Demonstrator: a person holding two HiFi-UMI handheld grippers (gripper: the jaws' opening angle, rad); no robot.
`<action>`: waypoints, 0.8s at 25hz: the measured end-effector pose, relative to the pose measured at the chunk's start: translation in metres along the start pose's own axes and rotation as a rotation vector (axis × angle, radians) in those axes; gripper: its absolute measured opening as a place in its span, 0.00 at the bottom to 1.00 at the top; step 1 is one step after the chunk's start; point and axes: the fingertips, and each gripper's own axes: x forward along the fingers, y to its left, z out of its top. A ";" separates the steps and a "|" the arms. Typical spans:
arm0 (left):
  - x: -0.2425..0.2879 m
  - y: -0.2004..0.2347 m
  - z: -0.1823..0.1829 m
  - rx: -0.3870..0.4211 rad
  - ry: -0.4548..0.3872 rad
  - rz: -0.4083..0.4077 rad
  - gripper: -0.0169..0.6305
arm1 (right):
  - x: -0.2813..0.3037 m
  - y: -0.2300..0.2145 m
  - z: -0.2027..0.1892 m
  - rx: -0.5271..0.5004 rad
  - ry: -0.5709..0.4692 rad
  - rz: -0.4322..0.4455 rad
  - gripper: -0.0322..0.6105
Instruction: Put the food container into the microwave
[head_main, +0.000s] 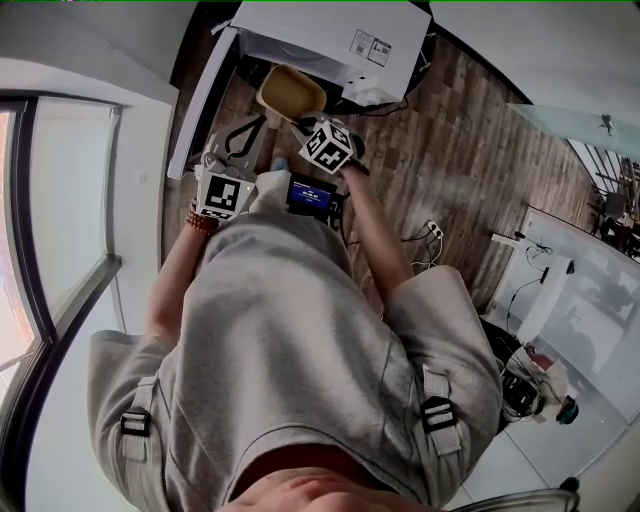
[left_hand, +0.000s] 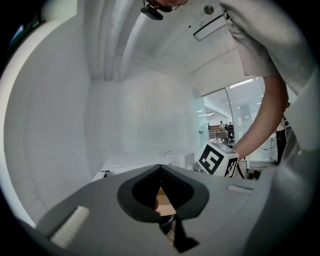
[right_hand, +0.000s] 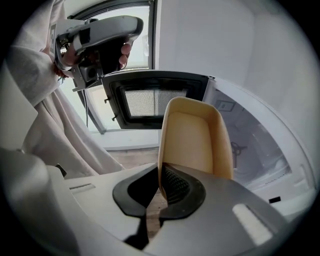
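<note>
One food container (right_hand: 195, 140): beige, with rounded corners; it is held in the air, and its hollow inside is seen bare in both the head view (head_main: 291, 93) and the right gripper view.
Grip on it: the near wall is clamped between the jaws of the right gripper (right_hand: 161, 185), one pad inside the rim and one outside.
Place of the container: it is held just before the open front of the microwave (right_hand: 260, 145), between the door and the cavity; it is not set down inside.
Microwave: white, seen from above in the head view (head_main: 330, 40); the white cavity is seen to the right of the container.
Door (right_hand: 150, 100): swung wide open to the left, dark-framed, with a meshed window.
Right gripper in the head view (head_main: 297, 122): it is reached forward with its marker cube (head_main: 327, 147) behind the container.
Left gripper (left_hand: 160, 172): the jaws are brought together at the tips, and nothing is gripped by them.
Left gripper's place: it is held to the left of the right one (head_main: 243, 135), apart from the container and raised beside the door (right_hand: 95, 35).
Person: a grey shirt (head_main: 290, 350) is worn.
Floor (head_main: 450, 150): dark wood planks.
</note>
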 end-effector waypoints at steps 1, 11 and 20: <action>0.000 0.000 0.000 0.000 0.000 -0.002 0.02 | 0.002 0.002 -0.002 0.000 0.008 0.009 0.08; 0.005 -0.001 -0.012 -0.002 0.020 -0.030 0.02 | 0.011 0.009 -0.004 -0.009 0.040 0.033 0.08; 0.011 -0.002 -0.028 -0.020 0.056 -0.054 0.02 | 0.023 0.007 -0.002 0.011 0.073 0.049 0.08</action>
